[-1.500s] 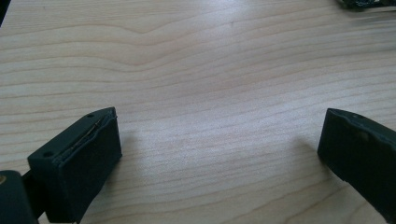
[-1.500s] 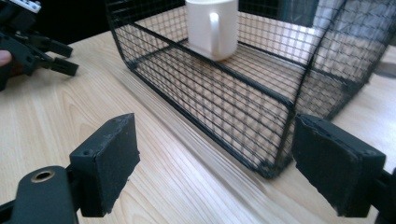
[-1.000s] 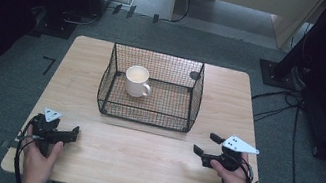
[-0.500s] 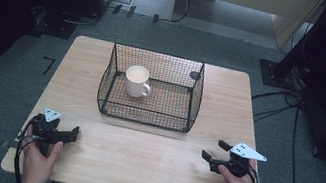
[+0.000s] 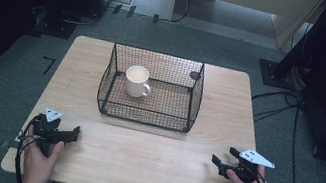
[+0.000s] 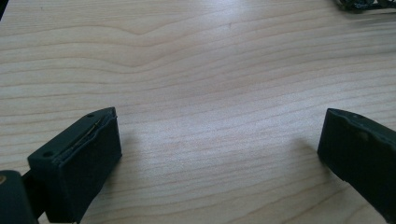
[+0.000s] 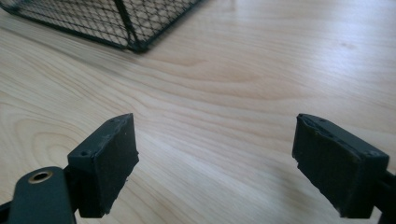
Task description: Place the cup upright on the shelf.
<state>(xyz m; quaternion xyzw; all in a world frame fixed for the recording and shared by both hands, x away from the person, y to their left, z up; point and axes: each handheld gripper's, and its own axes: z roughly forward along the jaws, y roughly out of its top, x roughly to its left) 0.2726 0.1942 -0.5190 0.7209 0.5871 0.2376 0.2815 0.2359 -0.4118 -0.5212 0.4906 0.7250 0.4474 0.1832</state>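
A white mug (image 5: 137, 81) stands upright inside a black wire basket (image 5: 196, 95) at the middle of the wooden table (image 5: 149, 155). My left gripper (image 5: 73, 132) rests low at the table's front left, held by a hand, open, with nothing between its jaws (image 6: 219, 149). At the front right, my right gripper (image 5: 220, 161) sits just above the wood, open and empty as well (image 7: 215, 158). A corner of the basket (image 7: 130, 28) lies ahead and to the left of its jaws. Both grippers are well apart from the basket.
A small dark round object (image 5: 195, 75) lies in the basket's far right corner. Cables (image 5: 281, 99) and black stands (image 5: 281, 69) lie on the floor to the right of the table. A broad strip of bare wood runs between the two grippers.
My right gripper has moved toward the table's front right corner and sunk closer to the wood. The left gripper, mug and basket have stayed put.
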